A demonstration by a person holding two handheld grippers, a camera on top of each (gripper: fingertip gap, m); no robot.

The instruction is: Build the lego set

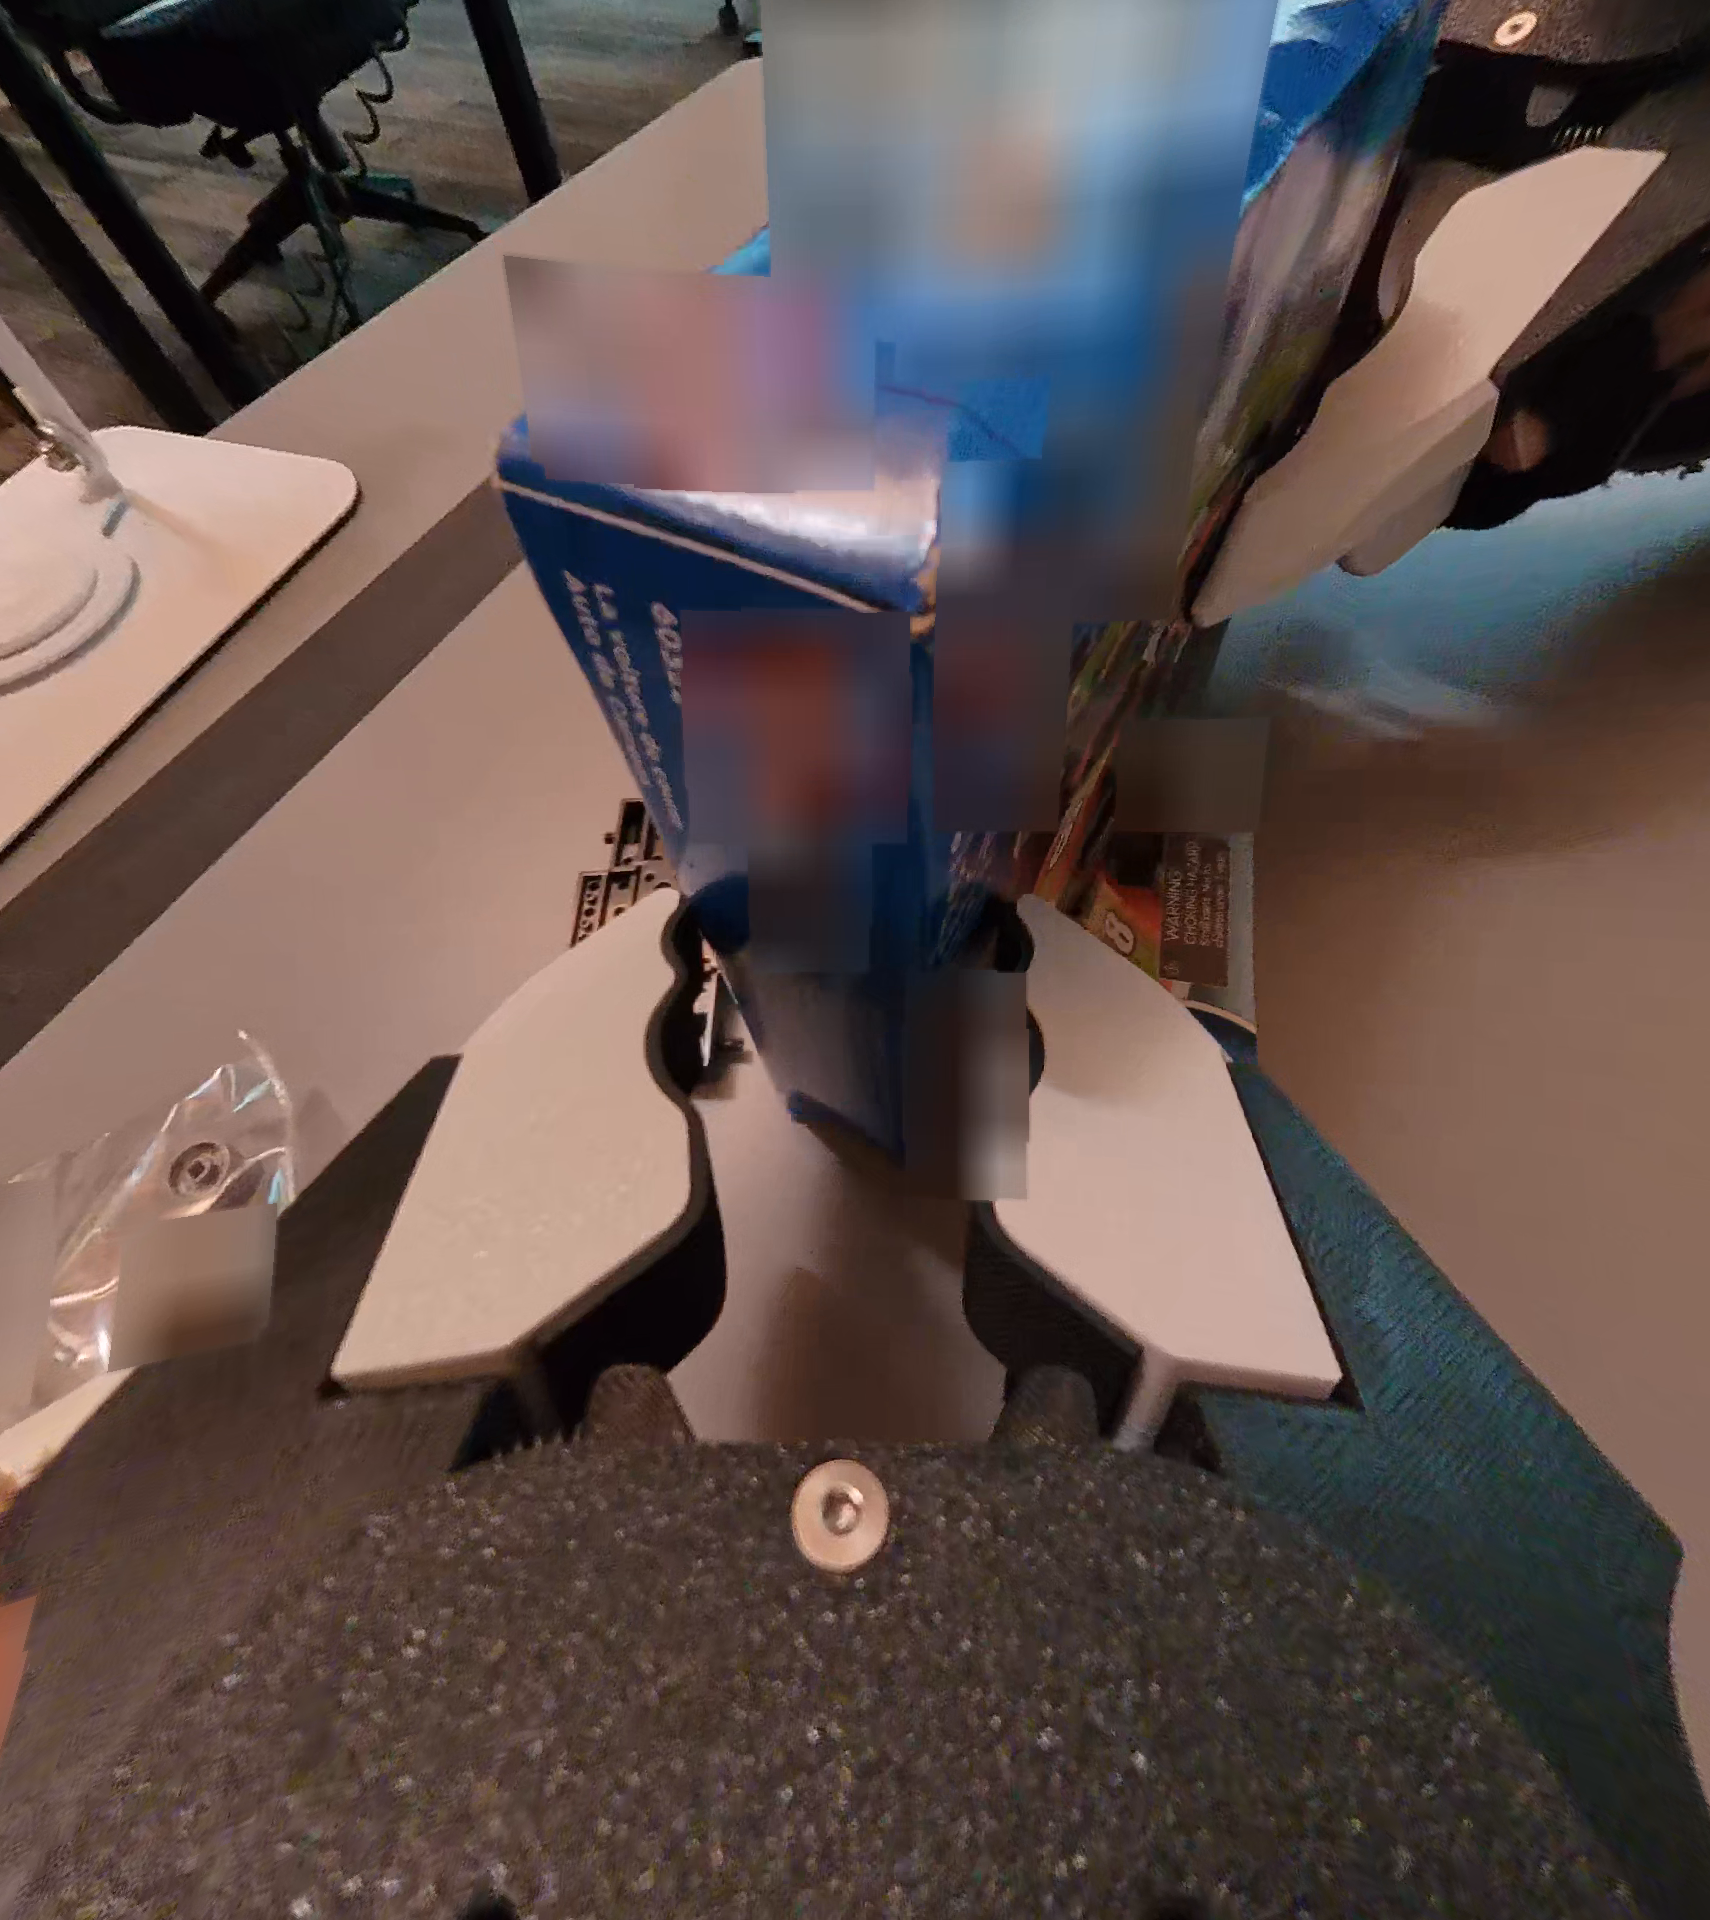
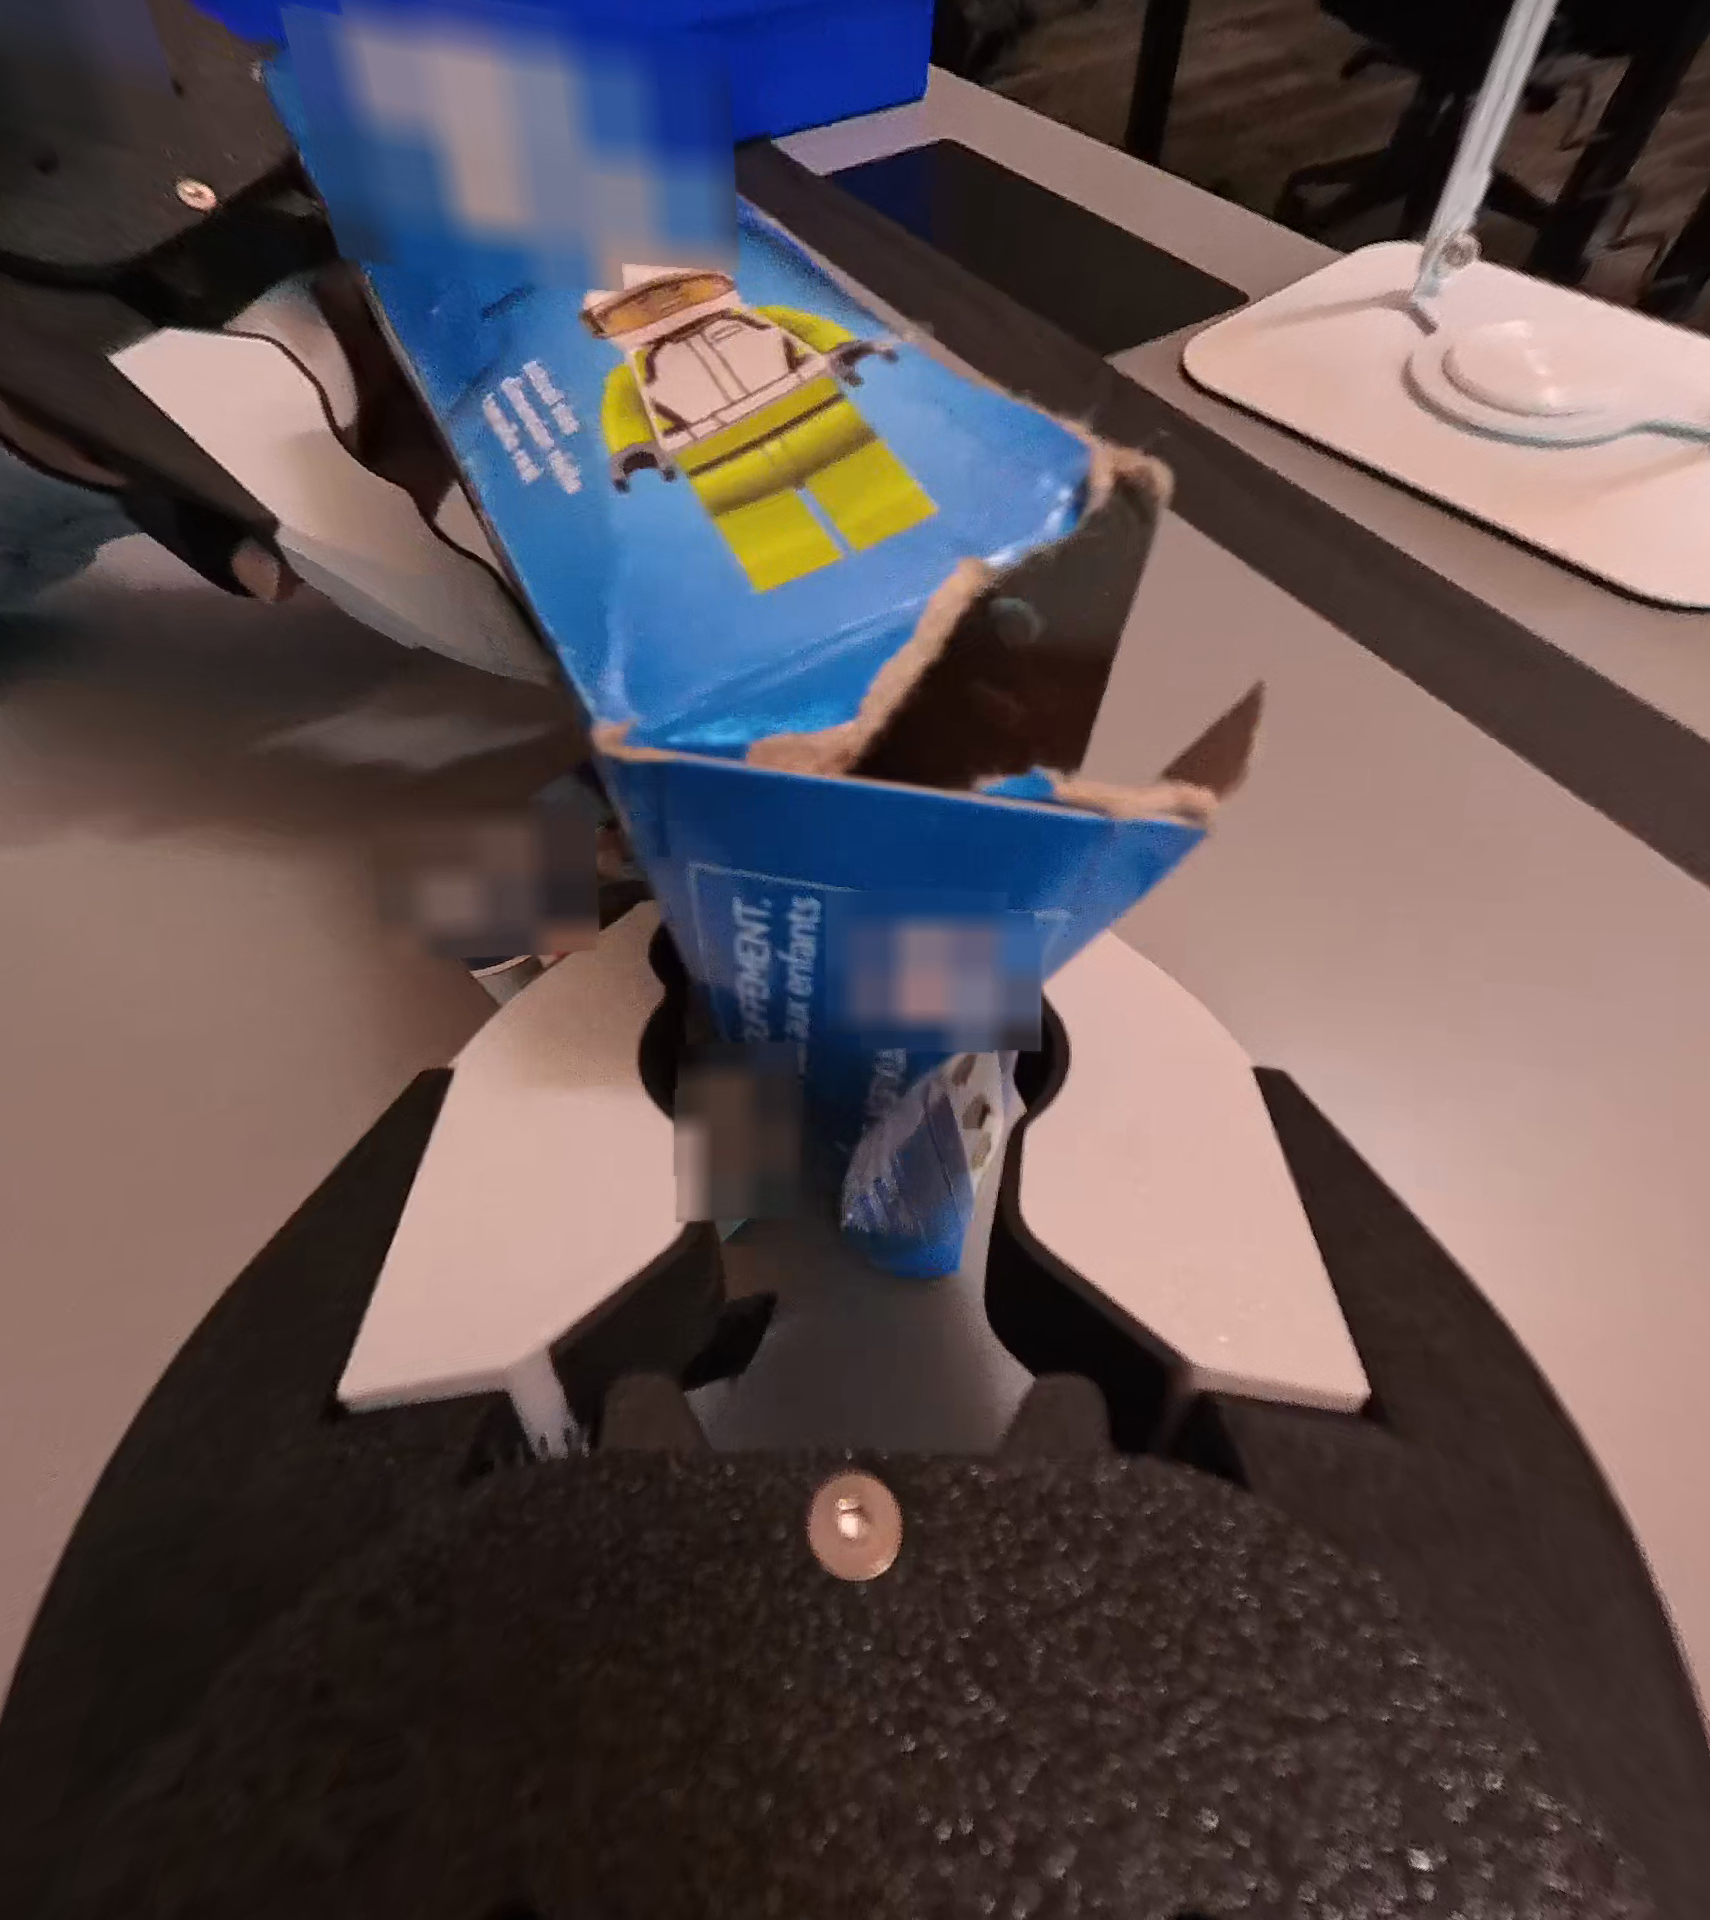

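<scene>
The box (image 1: pixel 726 561) is a blue cardboard carton held above the grey table (image 1: pixel 1505 1039) between both grippers. It carries printed white text on its blue panels, a dark warning panel, and a picture of a toy figure in yellow trousers; the wording is not reproduced here.

Left gripper (image 1: pixel 846 997): the fingers (image 1: pixel 560 1143) are clenched on the lower end of the box, one on each side of a blue panel. In the right wrist view the same gripper (image 2: pixel 477 582) appears at upper left, gripping the far side of the box.

Right gripper (image 2: pixel 851 997): the fingers (image 2: pixel 1142 1143) are clenched on the near end of the box, with a folded blue flap sitting between them. In the left wrist view this gripper (image 1: pixel 1287 520) appears at upper right, its white fingers pressed against the box's picture side.

The box end facing the right wrist camera is torn open, with ragged brown cardboard edges and a dark interior.

A clear bag (image 1: pixel 176 1216) of parts lies on the table at lower left in the left wrist view. Dark parts (image 1: pixel 622 862) lie on the table just behind the box. A white stand base (image 2: pixel 1516 416) rests on the adjoining table surface, well apart from the box.
</scene>
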